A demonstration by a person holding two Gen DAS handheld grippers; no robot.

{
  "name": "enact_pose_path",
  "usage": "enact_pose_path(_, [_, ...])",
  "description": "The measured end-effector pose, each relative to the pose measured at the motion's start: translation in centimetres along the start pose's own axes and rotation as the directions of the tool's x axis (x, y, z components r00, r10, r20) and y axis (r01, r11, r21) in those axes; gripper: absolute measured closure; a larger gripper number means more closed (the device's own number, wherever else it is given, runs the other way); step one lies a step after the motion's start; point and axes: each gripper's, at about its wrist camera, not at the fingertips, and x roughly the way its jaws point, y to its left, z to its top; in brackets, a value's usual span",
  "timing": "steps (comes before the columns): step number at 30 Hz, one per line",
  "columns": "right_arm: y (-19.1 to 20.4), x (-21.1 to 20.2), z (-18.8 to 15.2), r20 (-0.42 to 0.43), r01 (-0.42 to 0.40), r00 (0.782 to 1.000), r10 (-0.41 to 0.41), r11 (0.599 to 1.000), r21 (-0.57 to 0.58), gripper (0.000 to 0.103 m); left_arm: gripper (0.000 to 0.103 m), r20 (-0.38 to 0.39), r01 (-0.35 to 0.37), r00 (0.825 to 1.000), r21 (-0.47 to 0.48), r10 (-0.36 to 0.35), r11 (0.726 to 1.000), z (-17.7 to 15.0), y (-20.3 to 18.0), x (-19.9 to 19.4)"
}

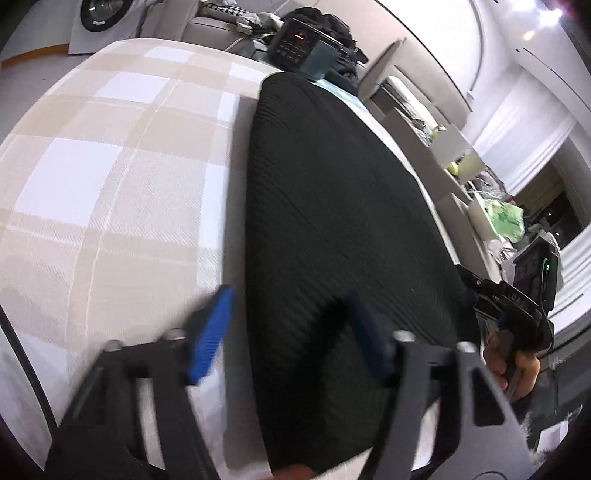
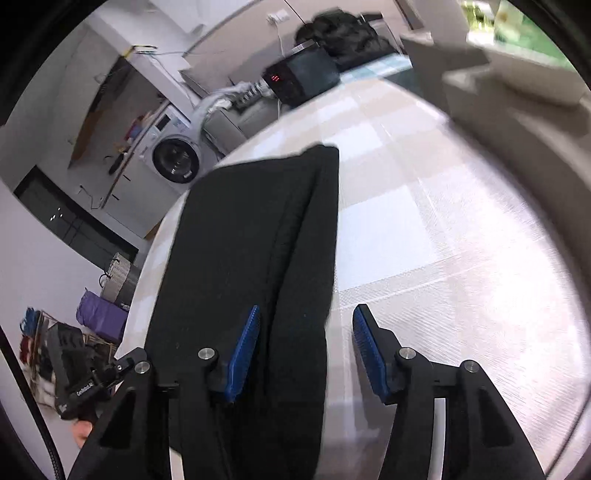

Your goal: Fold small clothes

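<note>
A black ribbed garment (image 1: 332, 206) lies flat and long on the beige checked tablecloth (image 1: 110, 147). In the left wrist view my left gripper (image 1: 288, 338) stands open over the garment's near left edge. Its left blue pad (image 1: 210, 332) is over the cloth and the right pad over the fabric. In the right wrist view the same garment (image 2: 251, 229) shows a lengthwise fold, and my right gripper (image 2: 306, 352) is open astride its near right edge, neither pad pressing. A hand (image 1: 513, 365) holds the right gripper's body at the garment's right side.
A black device with a red display (image 1: 295, 44) and a pile of dark clothes (image 2: 343, 33) sit at the table's far end. Grey boxes with clutter (image 1: 461, 162) line one side. A washing machine (image 2: 173, 155) and baskets (image 2: 103, 306) stand beyond the table's edge.
</note>
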Motion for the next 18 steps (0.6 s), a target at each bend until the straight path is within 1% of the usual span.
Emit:
enact_pose_path(1, [0.0, 0.4, 0.1, 0.003, -0.001, 1.0, 0.001, 1.0, 0.01, 0.05, 0.065, -0.004, 0.0, 1.0, -0.008, -0.001, 1.0, 0.3, 0.2, 0.2])
enact_pose_path(2, [-0.2, 0.3, 0.1, 0.011, -0.005, 1.0, 0.005, 1.0, 0.007, 0.05, 0.071, -0.011, 0.015, 1.0, -0.019, -0.015, 1.0, 0.5, 0.4, 0.5])
enact_pose_path(3, [0.0, 0.5, 0.0, 0.006, -0.004, 1.0, 0.004, 1.0, -0.008, 0.055, 0.073, -0.008, 0.016, 1.0, -0.024, -0.017, 1.0, 0.6, 0.5, 0.7])
enact_pose_path(4, [0.3, 0.9, -0.1, 0.001, -0.005, 1.0, 0.005, 1.0, -0.018, 0.065, 0.075, 0.002, 0.014, 1.0, -0.023, -0.014, 1.0, 0.7, 0.6, 0.8])
enact_pose_path(5, [0.5, 1.3, 0.0, -0.007, -0.012, 1.0, 0.012, 1.0, -0.018, 0.068, 0.078, 0.006, 0.015, 1.0, -0.018, -0.015, 1.0, 0.7, 0.7, 0.8])
enact_pose_path(7, [0.9, 1.6, 0.1, -0.013, -0.012, 1.0, 0.012, 0.999, -0.033, 0.079, 0.079, 0.017, 0.019, 1.0, -0.021, -0.019, 1.0, 0.9, 0.8, 1.0])
enact_pose_path(9, [1.7, 2.2, 0.6, -0.025, -0.017, 1.0, 0.016, 0.999, -0.049, 0.082, 0.079, 0.017, 0.015, 1.0, -0.017, -0.015, 1.0, 1.3, 0.9, 1.1])
enact_pose_path(11, [2.5, 3.0, 1.2, -0.034, -0.014, 0.999, 0.012, 0.997, -0.076, 0.083, 0.079, 0.026, 0.004, 1.0, -0.029, -0.004, 1.0, 2.1, 1.3, 1.2])
enact_pose_path(13, [2.8, 4.1, 2.1, -0.04, -0.033, 0.999, 0.03, 0.996, -0.086, 0.083, 0.079, 0.031, -0.012, 0.999, -0.038, 0.013, 0.999, 2.8, 1.9, 1.3])
enact_pose_path(15, [2.7, 4.6, 2.4, -0.05, -0.047, 0.998, 0.043, 0.996, -0.076, 0.083, 0.079, 0.034, -0.015, 0.999, -0.055, 0.016, 0.998, 3.3, 2.5, 1.4])
enact_pose_path(18, [3.1, 5.5, 3.3, -0.044, -0.039, 0.998, 0.035, 0.995, -0.088, 0.083, 0.079, 0.034, -0.011, 0.999, -0.064, 0.013, 0.998, 3.9, 3.2, 1.5])
